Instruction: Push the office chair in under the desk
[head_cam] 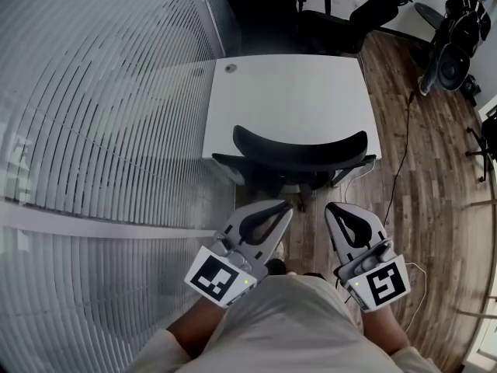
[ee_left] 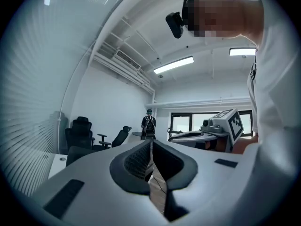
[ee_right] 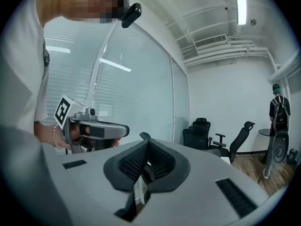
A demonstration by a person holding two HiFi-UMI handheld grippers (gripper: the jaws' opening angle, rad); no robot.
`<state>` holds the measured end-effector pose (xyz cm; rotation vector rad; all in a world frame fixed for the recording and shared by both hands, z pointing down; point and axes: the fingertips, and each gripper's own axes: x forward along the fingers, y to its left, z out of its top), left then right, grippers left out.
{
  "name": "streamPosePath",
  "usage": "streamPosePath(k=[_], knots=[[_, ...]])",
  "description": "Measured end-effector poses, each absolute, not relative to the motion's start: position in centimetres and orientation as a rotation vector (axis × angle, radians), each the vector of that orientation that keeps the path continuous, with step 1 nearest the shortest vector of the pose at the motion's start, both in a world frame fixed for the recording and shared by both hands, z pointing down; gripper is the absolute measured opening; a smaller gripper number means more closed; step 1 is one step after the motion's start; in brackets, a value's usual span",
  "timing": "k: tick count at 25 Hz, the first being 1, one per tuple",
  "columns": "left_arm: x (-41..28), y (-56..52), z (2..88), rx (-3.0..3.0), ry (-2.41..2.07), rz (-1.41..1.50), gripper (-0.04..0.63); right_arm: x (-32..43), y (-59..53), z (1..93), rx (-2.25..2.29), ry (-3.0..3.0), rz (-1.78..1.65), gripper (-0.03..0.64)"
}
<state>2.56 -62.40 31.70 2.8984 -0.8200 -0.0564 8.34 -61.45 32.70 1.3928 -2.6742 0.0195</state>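
Note:
The black office chair [head_cam: 299, 148] stands at the near edge of the white desk [head_cam: 287, 92], its curved backrest towards me and its seat partly under the desktop. Both grippers hang just behind the backrest, a little short of it and not touching it. My left gripper [head_cam: 287, 205] is shut with nothing between its jaws; in the left gripper view the pads meet [ee_left: 150, 144]. My right gripper [head_cam: 331, 207] is also shut and empty, and its pads meet in the right gripper view [ee_right: 146, 143].
A glass wall with blinds [head_cam: 93, 130] runs along the left of the desk. Other black chairs [head_cam: 311, 10] stand behind it. On the wood floor at the right are a cable [head_cam: 404, 146] and a black fan-like device [head_cam: 454, 49]. A person with a backpack [ee_right: 277, 112] stands far off.

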Motion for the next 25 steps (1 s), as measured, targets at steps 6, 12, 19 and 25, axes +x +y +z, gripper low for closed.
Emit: streamPosePath(k=[6, 12, 19, 25], knots=[[3.2, -62.5, 30.9, 2.897, -0.792, -0.056, 0.043, 8.0, -61.9, 31.7, 1.393, -2.686, 0.023, 0.029], [3.6, -61.8, 31.3, 2.915, -0.775, -0.051, 0.044, 7.7, -61.7, 31.4, 1.427, -2.708, 0.041, 0.029], [4.2, -61.8, 31.5, 2.912, -0.768, -0.054, 0.043, 7.9, -61.7, 31.6, 1.424, -2.711, 0.050, 0.029], [4.6, -62.0, 31.5, 2.914, -0.773, -0.049, 0.044, 8.2, -61.7, 31.5, 1.427, -2.722, 0.045, 0.029]])
